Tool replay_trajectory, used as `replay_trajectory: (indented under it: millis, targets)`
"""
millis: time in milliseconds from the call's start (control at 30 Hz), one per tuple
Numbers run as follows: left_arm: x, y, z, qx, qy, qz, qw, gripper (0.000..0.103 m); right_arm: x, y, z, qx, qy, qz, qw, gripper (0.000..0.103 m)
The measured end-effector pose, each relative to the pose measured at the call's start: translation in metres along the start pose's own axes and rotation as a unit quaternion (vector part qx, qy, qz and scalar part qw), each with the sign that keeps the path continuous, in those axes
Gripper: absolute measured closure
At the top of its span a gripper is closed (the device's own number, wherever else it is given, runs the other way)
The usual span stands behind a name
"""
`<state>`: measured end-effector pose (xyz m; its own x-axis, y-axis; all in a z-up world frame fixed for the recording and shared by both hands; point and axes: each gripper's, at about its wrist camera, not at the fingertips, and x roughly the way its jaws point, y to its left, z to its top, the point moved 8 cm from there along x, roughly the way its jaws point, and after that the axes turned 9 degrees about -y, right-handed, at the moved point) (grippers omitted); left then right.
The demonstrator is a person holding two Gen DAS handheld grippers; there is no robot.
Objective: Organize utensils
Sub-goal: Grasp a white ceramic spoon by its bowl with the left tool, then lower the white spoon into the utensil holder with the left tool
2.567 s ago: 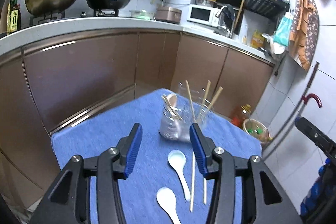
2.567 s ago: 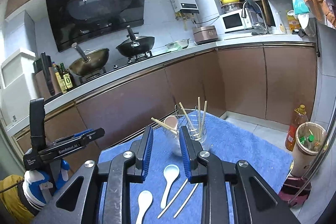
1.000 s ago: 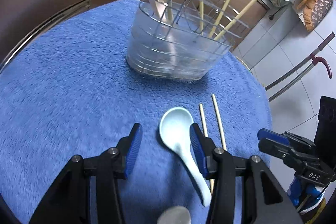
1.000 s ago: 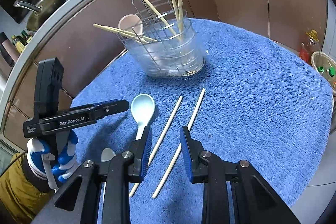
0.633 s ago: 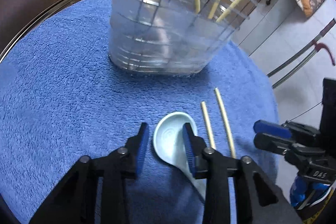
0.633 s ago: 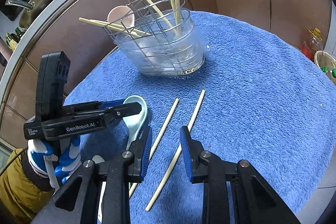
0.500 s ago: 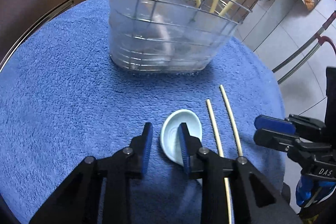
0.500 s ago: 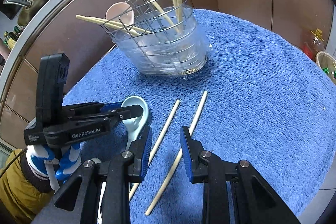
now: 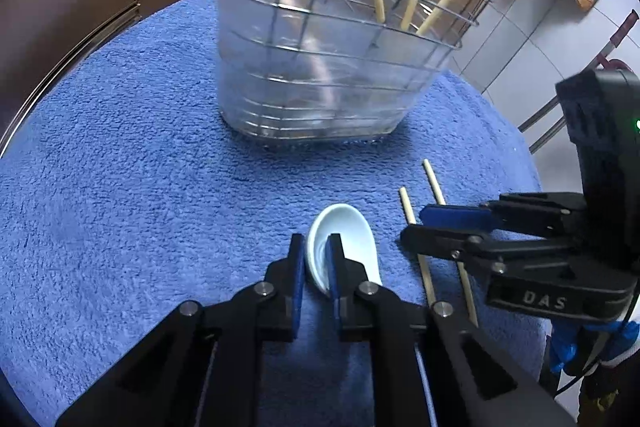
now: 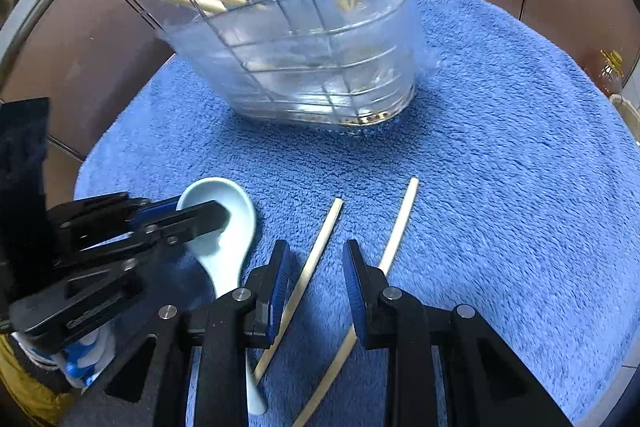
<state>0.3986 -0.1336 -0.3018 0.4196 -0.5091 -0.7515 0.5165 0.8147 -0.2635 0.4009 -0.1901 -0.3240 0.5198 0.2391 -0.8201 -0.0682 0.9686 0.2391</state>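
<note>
Two grippers over blue towel [image 9: 120, 187]. Left gripper [image 9: 316, 263] just closing, clamped on rim of pale blue spoon [image 9: 352, 243] near wire utensil basket [image 9: 320, 87]. Right gripper [image 10: 316, 275] parted, straddling left of two chopsticks [image 10: 316, 259] lying beside spoon, nothing gripped.

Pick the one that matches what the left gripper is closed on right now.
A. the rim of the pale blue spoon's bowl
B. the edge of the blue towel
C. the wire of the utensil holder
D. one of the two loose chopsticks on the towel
A: the left gripper has one finger inside the bowl of the pale blue spoon and the other outside, pinching its rim; its jaws have just been closing.
</note>
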Motion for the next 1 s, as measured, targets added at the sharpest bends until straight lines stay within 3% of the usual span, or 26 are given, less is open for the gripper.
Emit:
replay_trajectory:
  millis: [233,433,533,700,1000]
  targets:
    - [-0.021,0.008,-0.001,-0.013,-0.026,0.005,0.9996,0.095,0.010,0.009,0.004,-0.024,0.003,-0.045,0.999,0.087]
    - [-0.051,0.003,-0.003,-0.018,-0.053,0.014,0.9983,0.096,0.007,0.007,0.004,0.001,0.011,-0.031,0.999,0.091]
    - [-0.071,0.001,-0.002,-0.022,-0.070,0.019,0.9971,0.096,0.003,0.011,0.003,0.025,0.010,-0.003,1.000,0.093]
    - [-0.100,-0.005,0.001,-0.016,-0.096,0.034,0.9947,0.096,-0.026,0.005,0.005,0.045,-0.019,0.023,0.999,0.094]
    - [-0.148,-0.016,-0.001,-0.017,-0.139,0.056,0.9886,0.096,-0.109,0.010,0.004,0.025,-0.120,0.057,0.991,0.096]
